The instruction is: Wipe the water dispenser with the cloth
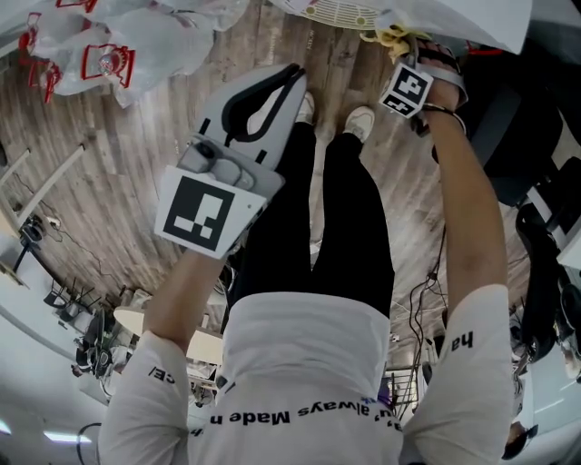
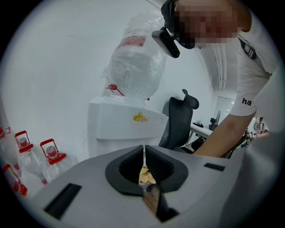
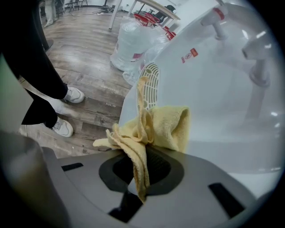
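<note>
Below the head camera, the person is standing on a wood floor (image 1: pixel 136 136) with both arms reaching forward. The left gripper (image 1: pixel 292 74) is pointing out over the floor, its dark pads lying together with nothing seen between them. The right gripper (image 1: pixel 402 54) is reaching to the white water dispenser (image 1: pixel 463 23) at the top edge, and a bunch of yellow cloth (image 1: pixel 388 38) is showing at its tip, just beside the dispenser's round grille (image 1: pixel 340 11). Plastic-wrapped water bottles (image 1: pixel 109 50) are lying on the floor at the upper left.

In the left gripper view, the jaws are pressing together, leaving only a thin slit, and are gripping nothing. Beyond them the water dispenser (image 2: pixel 120 124) is standing against a white wall, carrying a plastic-wrapped bottle (image 2: pixel 133 67) on top. Red-capped bottles (image 2: pixel 49 153) are standing to its left and a black office chair (image 2: pixel 178 120) to its right.

In the right gripper view, the jaws are clamping the yellow cloth (image 3: pixel 153 127). One strip is hanging down between the pads, and the bunched part is resting against the dispenser's white front (image 3: pixel 213 102), just beside the grille (image 3: pixel 151 82) and below two taps (image 3: pixel 258 67). White shoes (image 3: pixel 67 95) are showing on the floor at the left.
</note>
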`<state>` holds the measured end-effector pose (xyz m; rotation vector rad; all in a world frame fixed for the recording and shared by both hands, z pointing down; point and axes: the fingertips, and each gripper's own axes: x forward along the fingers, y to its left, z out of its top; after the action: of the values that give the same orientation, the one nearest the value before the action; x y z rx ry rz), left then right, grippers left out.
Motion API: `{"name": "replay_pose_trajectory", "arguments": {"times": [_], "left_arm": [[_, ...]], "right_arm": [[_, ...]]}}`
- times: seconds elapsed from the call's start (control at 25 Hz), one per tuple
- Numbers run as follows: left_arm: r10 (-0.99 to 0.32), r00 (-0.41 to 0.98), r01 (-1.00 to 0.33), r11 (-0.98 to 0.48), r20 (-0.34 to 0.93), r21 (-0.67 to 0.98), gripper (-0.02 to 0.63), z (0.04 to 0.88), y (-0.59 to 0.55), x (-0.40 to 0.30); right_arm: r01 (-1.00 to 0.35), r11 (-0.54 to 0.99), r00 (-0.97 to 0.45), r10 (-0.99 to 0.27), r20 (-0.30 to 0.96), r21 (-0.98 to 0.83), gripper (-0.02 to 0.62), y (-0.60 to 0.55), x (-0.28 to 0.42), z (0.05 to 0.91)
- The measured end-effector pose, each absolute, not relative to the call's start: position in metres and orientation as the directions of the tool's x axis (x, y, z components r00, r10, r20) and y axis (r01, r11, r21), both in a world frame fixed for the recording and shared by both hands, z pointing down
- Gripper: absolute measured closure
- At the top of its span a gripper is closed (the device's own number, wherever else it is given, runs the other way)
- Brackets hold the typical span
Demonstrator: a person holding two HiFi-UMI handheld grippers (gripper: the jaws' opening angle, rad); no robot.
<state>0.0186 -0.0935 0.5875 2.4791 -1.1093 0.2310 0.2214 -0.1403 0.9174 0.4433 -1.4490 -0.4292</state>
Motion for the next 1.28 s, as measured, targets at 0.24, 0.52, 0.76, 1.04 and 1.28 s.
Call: {"name": "replay_pose_trajectory", "arguments": {"times": [0.24,0.52,0.76,1.04,1.28], "left_arm": [[-0.667,0.672,-0.740,-0.597,0.322,0.309,0.574,0.600,-0.091,0.013],[-0.666,0.672,-0.741,-0.595,0.323,0.311,0.574,0.603,-0.091,0.005],[-0.669,0.667,-0.745,-0.586,0.328,0.319,0.574,0.613,-0.094,-0.005],[-0.666,0.668,-0.743,-0.587,0.331,0.321,0.574,0.614,-0.089,-0.005],[-0.667,0.667,-0.745,-0.583,0.331,0.325,0.574,0.617,-0.097,-0.017]], "right_arm": [[0.028,0.850,0.088,-0.526,0.846,0.526,0.560,-0.141,0.219,0.935],[0.012,0.859,0.121,-0.510,0.852,0.512,0.560,-0.141,0.218,0.945],[0.002,0.870,0.144,-0.488,0.861,0.493,0.560,-0.140,0.212,0.959],[-0.034,0.875,0.166,-0.472,0.866,0.483,0.560,-0.135,0.214,0.963],[-0.058,0.882,0.175,-0.452,0.875,0.468,0.560,-0.137,0.206,0.967]]}}
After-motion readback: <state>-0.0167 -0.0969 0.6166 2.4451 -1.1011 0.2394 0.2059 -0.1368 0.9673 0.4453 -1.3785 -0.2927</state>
